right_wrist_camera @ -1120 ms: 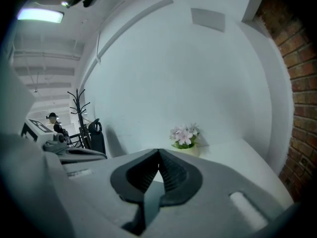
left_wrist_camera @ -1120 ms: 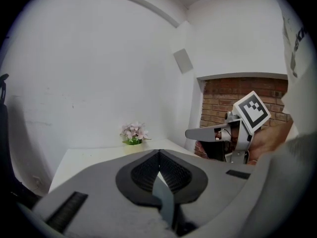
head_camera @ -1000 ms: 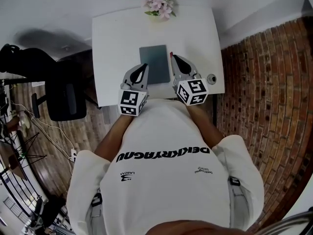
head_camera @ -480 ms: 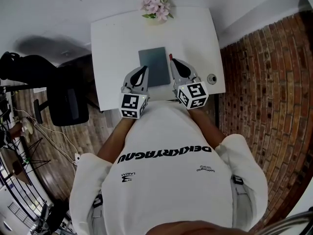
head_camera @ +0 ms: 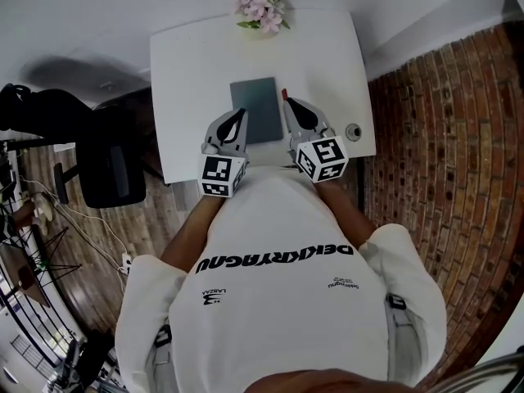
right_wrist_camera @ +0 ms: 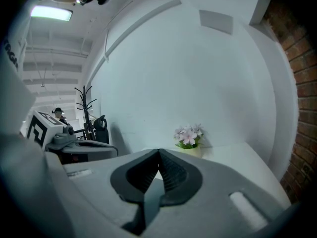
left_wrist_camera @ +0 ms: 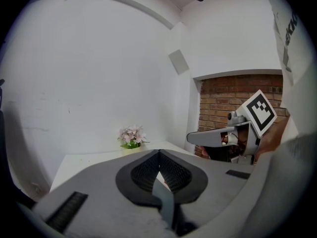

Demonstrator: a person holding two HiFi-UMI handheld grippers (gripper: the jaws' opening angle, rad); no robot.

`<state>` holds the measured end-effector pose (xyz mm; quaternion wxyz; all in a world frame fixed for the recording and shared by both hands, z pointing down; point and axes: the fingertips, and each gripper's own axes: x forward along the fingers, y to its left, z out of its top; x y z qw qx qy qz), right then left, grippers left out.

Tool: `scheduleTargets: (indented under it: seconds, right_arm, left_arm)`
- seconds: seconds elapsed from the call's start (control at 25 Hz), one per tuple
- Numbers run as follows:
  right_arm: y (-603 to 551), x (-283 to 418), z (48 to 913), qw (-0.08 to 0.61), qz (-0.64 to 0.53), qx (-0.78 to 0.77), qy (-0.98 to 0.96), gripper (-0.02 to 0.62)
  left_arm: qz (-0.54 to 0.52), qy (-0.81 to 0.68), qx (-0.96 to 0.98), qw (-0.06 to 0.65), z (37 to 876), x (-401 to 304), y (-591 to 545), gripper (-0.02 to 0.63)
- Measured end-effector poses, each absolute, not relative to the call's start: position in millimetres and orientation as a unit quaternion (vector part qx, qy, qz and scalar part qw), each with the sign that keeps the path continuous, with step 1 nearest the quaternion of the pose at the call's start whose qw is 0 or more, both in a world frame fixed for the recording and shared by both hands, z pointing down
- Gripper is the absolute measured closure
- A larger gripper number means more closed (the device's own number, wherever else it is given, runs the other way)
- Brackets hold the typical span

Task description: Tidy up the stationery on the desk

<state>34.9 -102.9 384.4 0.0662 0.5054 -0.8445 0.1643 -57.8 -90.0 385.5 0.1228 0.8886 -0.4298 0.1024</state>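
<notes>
Head view: a grey notebook (head_camera: 255, 109) lies square on the tabletop (head_camera: 327, 56) toward its near edge. The left tongs (head_camera: 241, 115) and right tongs (head_camera: 290, 106) flank it, probably just held ready.
Left gripper view: tongs pressed together, empty.
Right gripper view: likewise pressed together on nothing, aimed at the flowers (right_wrist_camera: 188, 135) on the far edge.

Bare desk (head_camera: 190, 76) lies open left and right of the grey pad (head_camera: 255, 109), with flowers (head_camera: 264, 8) blocking the far edge.

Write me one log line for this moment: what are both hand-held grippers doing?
left hand-held gripper: shut, empty | right hand-held gripper: shut, empty | between them: grey notebook on desk | flowers: at far edge
</notes>
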Motion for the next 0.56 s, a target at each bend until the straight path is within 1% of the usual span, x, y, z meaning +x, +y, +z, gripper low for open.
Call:
scheduleTargets:
  seconds: [0.56]
  right_arm:
    - [-110.4,40.2,390.2,0.07,0.166,0.503,-0.845,0.598]
  left_arm:
    - [0.107,-0.436,0.885,0.12,389.6,-56.4,-98.3,0.607]
